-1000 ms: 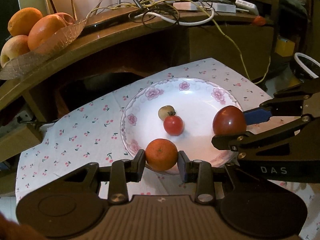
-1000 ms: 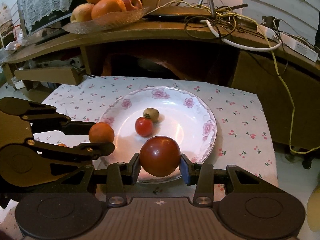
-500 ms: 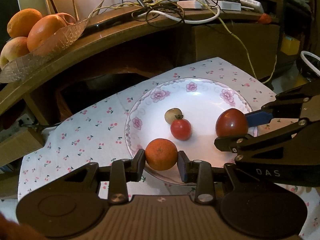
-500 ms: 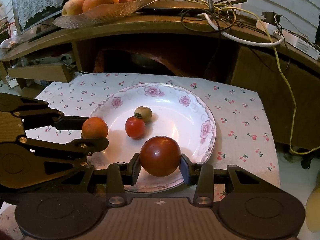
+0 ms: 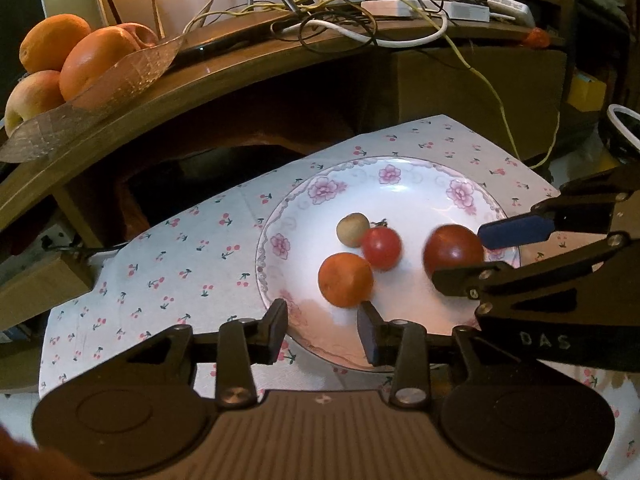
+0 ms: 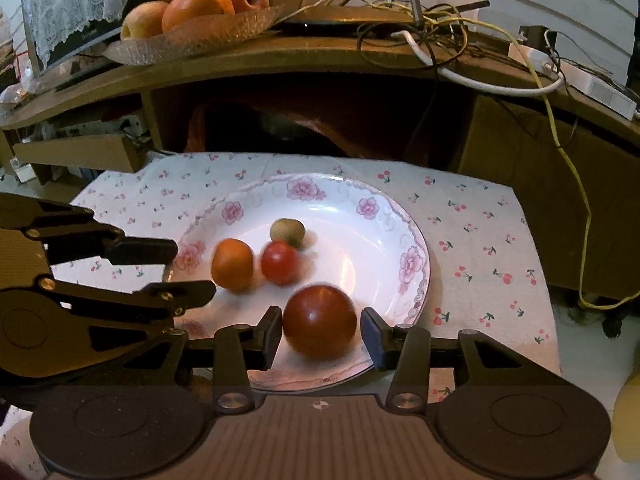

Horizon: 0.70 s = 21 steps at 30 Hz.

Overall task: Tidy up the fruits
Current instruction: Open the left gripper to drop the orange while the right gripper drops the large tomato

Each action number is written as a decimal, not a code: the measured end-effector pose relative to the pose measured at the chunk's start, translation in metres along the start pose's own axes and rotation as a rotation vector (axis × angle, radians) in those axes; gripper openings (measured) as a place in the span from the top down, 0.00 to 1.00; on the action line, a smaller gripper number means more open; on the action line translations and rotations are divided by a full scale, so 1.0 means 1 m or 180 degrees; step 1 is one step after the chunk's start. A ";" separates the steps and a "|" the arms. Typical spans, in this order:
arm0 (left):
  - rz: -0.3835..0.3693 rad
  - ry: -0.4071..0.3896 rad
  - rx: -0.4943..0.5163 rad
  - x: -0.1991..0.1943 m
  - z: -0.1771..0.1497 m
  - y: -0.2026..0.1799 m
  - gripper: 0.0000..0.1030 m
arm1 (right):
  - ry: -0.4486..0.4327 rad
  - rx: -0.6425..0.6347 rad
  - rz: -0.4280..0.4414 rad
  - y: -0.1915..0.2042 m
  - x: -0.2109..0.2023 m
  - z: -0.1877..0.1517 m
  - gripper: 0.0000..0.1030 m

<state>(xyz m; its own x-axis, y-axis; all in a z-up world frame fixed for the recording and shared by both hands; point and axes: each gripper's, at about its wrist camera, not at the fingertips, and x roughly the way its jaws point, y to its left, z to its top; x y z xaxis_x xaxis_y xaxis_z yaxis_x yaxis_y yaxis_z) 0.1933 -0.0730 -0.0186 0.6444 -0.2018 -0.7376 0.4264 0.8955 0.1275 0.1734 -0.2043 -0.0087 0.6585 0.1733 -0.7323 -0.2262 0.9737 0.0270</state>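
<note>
Two grippers work the near rim of the floral plate (image 5: 280,216), both with jaws that have just been opening. Left gripper (image 5: 322,330): jaws apart, nothing between the pads; the orange mandarin (image 5: 345,279) lies on the plate just beyond the fingertips, free of both. Right gripper (image 6: 321,332): jaws spread, the large dark-red tomato (image 6: 320,322) sits between them on the plate; the left pad is very near its side, with a clear gap at the right pad, so no grip. The tomato's edges are slightly blurred.

Mid-plate: small red tomato (image 5: 381,248) just beside the mandarin, with a small pale-green fruit (image 5: 352,229) touching it behind.

The left view shows the right gripper from the side, its blue pad beside the dark tomato; the right view shows the left gripper's fingers near the mandarin.

Plate rests on a cherry-print cloth (image 6: 480,232).

Far: a wooden shelf (image 6: 320,60) carries a glass dish (image 6: 192,40) of oranges and apples, plus tangled cables (image 5: 360,20). Only the right view shows a lace cloth (image 6: 68,4) at far left.
</note>
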 end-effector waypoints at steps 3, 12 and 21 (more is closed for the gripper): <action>0.0002 -0.0012 -0.0001 -0.001 0.000 0.000 0.56 | -0.0042 0.0015 0.0001 -0.001 -0.003 0.001 0.55; 0.0013 -0.0049 -0.0022 -0.006 0.003 0.000 0.53 | -0.0073 0.0039 -0.0009 -0.002 -0.006 0.000 0.54; 0.0074 -0.0105 -0.0059 -0.018 0.002 0.011 0.48 | -0.0112 0.0051 0.0023 -0.002 -0.017 -0.001 0.52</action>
<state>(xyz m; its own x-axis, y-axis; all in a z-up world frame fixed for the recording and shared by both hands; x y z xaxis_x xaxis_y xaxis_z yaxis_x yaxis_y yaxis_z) 0.1875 -0.0607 -0.0023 0.6745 -0.1936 -0.7124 0.3996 0.9072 0.1317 0.1618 -0.2093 0.0031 0.6819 0.1853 -0.7076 -0.2199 0.9746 0.0433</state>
